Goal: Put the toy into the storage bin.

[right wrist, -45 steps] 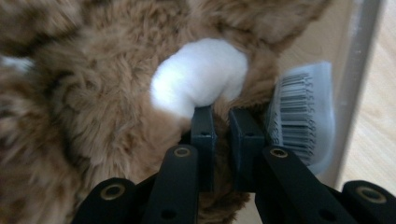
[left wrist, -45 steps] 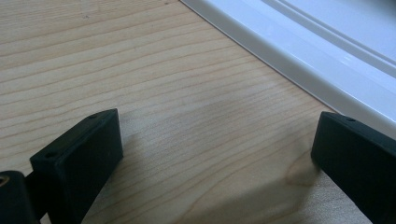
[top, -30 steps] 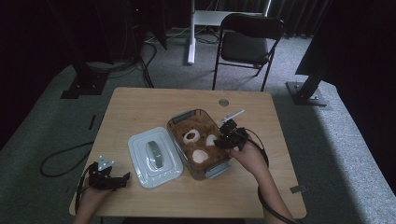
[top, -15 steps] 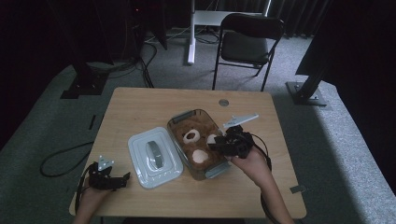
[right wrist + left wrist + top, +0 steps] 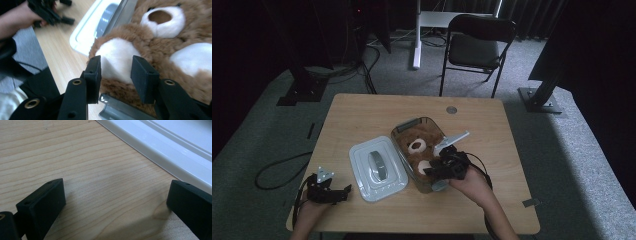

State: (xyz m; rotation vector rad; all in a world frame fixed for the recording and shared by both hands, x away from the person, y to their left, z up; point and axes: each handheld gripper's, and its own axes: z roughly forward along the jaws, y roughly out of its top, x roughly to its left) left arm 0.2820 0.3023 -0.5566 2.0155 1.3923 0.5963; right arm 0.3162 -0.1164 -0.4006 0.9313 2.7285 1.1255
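Note:
A brown teddy bear lies in a clear container at the middle of the table. My right gripper hovers at the container's near end, over the bear's lower body. In the right gripper view the right gripper stands partly open, its jaws just widened. They stand either side of a white paw without pressing on it. The white lid lies left of the container. My left gripper rests on the table by the lid's near corner. Its jaws are open and nothing is between them.
The wooden table has a small round grommet at its far edge. A pale strip sits by the container's right rim. A dark folding chair stands beyond the table. The lid's edge lies just past the left jaws.
My right gripper has moved from the container's right side toward the person, down over the bear's lower end. The left gripper has stayed put.

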